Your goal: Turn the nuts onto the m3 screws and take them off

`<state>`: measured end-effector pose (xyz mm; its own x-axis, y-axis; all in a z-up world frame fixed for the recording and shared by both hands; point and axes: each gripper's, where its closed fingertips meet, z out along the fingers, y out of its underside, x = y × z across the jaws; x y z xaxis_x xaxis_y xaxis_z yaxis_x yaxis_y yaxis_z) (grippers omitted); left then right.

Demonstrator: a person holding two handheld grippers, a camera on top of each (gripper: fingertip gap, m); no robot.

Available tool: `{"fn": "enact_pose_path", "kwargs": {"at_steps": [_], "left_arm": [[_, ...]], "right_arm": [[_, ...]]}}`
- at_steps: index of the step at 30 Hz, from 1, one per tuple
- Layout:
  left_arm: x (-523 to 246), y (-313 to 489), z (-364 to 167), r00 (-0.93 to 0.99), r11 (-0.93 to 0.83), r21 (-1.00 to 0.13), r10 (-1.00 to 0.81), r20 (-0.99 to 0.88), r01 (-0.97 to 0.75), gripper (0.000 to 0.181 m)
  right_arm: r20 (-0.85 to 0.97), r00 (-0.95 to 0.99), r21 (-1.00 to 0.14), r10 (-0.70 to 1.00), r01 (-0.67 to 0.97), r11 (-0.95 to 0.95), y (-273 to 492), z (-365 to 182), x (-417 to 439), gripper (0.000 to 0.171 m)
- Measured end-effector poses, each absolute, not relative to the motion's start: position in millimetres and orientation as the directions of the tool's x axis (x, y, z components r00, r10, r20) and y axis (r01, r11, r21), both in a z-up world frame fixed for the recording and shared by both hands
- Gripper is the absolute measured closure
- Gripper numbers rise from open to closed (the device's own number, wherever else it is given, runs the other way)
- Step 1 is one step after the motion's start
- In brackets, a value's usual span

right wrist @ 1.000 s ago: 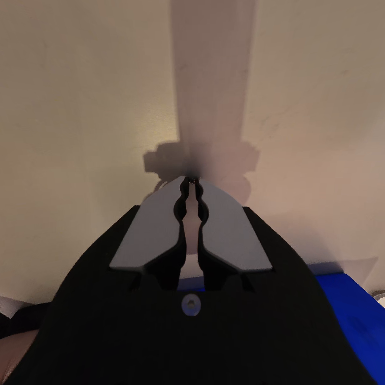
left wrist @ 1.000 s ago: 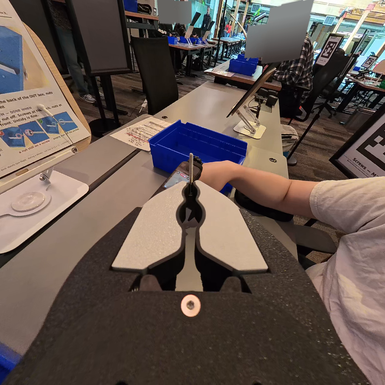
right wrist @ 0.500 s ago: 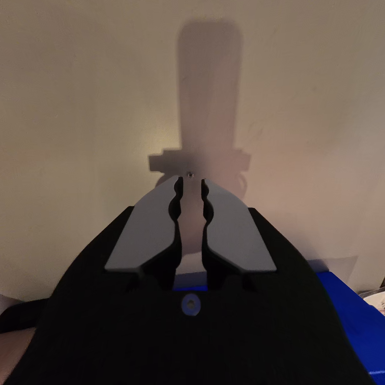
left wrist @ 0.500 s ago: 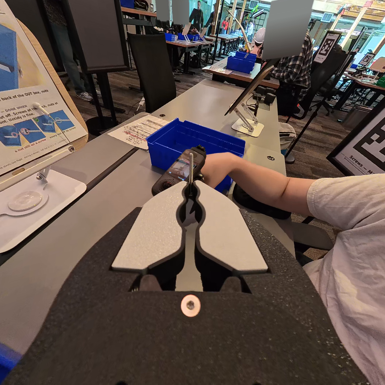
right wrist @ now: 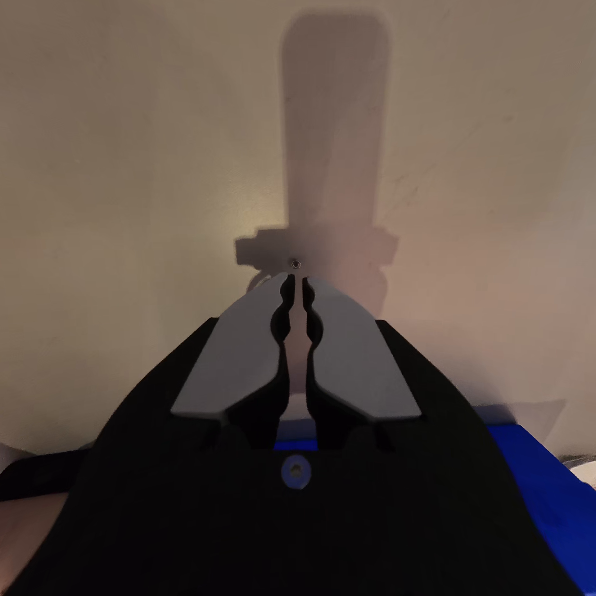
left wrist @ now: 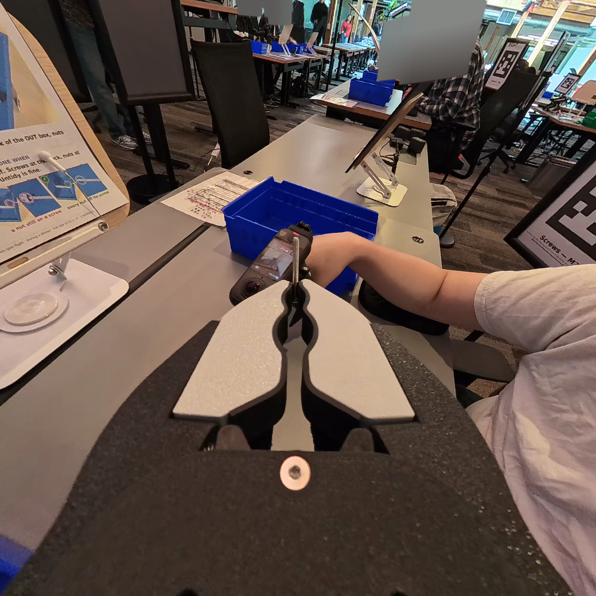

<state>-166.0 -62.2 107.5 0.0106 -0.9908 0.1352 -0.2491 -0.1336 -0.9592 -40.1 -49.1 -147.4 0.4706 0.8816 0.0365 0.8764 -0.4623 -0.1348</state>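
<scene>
My left gripper [left wrist: 295, 285] is shut on a long thin m3 screw [left wrist: 295, 258] that stands upright out of the fingertips, above the grey table [left wrist: 161, 306]. Beyond it, a hand holds my right gripper's camera body [left wrist: 274, 264], pointed down at the table in front of a blue bin [left wrist: 300, 209]. In the right wrist view my right gripper [right wrist: 298, 279] is slightly open with nothing between its jaws. A small nut [right wrist: 295, 264] lies on the table [right wrist: 129, 161] just past its fingertips, in the gripper's shadow.
An instruction board [left wrist: 48, 180] on a white stand is at the left. A printed sheet [left wrist: 213, 196] lies behind the bin. A tablet stand [left wrist: 380, 180] is farther back. The person's arm [left wrist: 403, 280] crosses from the right. A blue bin edge [right wrist: 532, 483] shows at lower right. The grippers' ends are close to 30 centimeters from one another.
My right gripper let go of the nut, opened wide, then narrowed again; the nut now lies on the table beyond the tips. My left gripper still holds the screw, hardly moved.
</scene>
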Motion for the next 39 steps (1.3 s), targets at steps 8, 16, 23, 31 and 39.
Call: {"fn": "enact_pose_path", "kwargs": {"at_steps": [8, 16, 23, 31, 39], "left_arm": [[-164, -63, 105, 0.007, -0.131, -0.956, -0.991, 0.134, -0.262, 0.18], [-163, -64, 105, 0.003, -0.13, -0.955, -0.991, 0.133, -0.266, 0.18], [-162, -65, 103, 0.0, -0.13, -0.953, -0.991, 0.135, -0.273, 0.18], [-160, -66, 99, -0.004, -0.133, -0.949, -0.99, 0.14, -0.287, 0.18], [-162, -64, 101, 0.003, -0.134, -0.951, -0.99, 0.139, -0.279, 0.18]], "right_arm": [[0.035, 0.455, -0.136, 0.89, 0.884, -0.446, -48, -153, -46, 0.161], [0.044, 0.454, -0.11, 0.89, 0.887, -0.448, -47, -159, -42, 0.16], [0.039, 0.455, -0.104, 0.89, 0.887, -0.449, -47, -161, -42, 0.161], [0.035, 0.454, -0.106, 0.89, 0.888, -0.448, -47, -162, -42, 0.163], [-0.028, 0.453, -0.302, 0.891, 0.846, -0.439, -47, -128, -61, 0.166]]}}
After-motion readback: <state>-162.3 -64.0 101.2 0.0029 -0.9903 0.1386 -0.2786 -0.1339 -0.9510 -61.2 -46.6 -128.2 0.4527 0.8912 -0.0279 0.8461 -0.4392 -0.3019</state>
